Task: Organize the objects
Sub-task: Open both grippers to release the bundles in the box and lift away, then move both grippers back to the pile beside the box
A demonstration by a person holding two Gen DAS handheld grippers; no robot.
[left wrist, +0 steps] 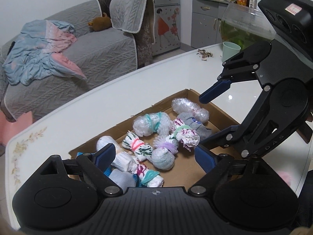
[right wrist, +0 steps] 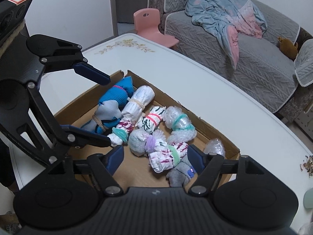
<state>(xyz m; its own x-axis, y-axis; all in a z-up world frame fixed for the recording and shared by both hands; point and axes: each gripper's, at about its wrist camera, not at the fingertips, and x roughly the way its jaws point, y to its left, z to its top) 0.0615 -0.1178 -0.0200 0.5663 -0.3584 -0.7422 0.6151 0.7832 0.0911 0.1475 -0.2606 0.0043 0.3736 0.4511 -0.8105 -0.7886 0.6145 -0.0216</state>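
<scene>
Both claws, left gripper (left wrist: 154, 157) and right gripper (right wrist: 155, 159), are hanging spread and empty over the cardboard tray (left wrist: 195, 96) mid-frame; best lifting clear without snagging the tied bundles (right wrist: 166, 156).

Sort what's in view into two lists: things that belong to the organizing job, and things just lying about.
Part of the job:
- cardboard box
- tied bundles lying in the box
- left gripper, open, empty
- right gripper, open, empty

Just lying about:
- green cup
- scraps on the white table
- fish bowl
- blanket on the sofa
- pink chair
</scene>
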